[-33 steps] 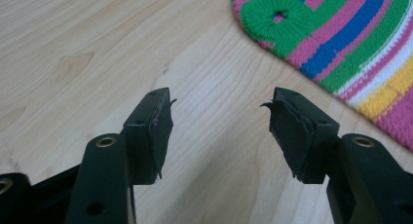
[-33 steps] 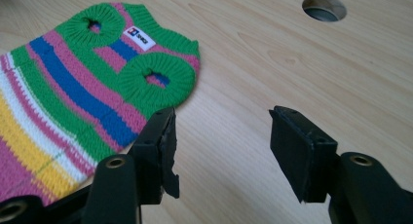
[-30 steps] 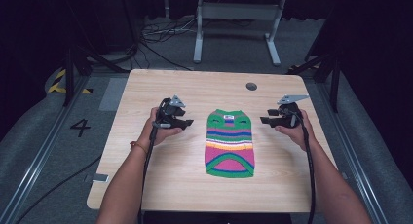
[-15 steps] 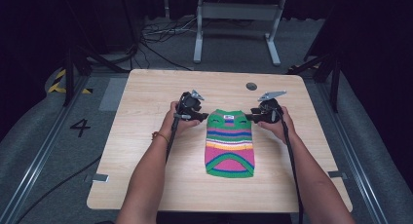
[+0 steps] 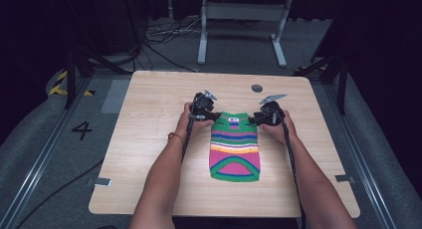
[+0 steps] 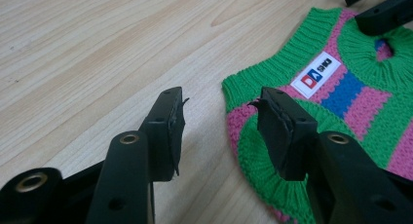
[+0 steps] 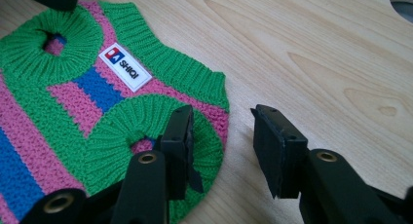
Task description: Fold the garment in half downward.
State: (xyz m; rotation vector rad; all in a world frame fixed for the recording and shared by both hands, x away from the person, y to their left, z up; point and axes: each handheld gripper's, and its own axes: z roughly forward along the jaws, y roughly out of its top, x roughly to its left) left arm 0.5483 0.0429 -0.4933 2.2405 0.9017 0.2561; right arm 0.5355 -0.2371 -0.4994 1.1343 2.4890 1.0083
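While the striped knitted sweater [image 5: 235, 146] lies flat on the wooden table [image 5: 149, 139], collar end away from the person, the left gripper [image 6: 221, 124] straddles its one shoulder corner and the right gripper [image 7: 221, 141] the other. Both pairs of jaws have just been closing (partly apart, pads not yet pressing the knit). A white label [image 7: 124, 66] sits below the collar.

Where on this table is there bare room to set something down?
Bare wood lies left of the left gripper, right of the right gripper, and between the sweater hem and the table's near edge. The far middle, around both grippers, is crowded.
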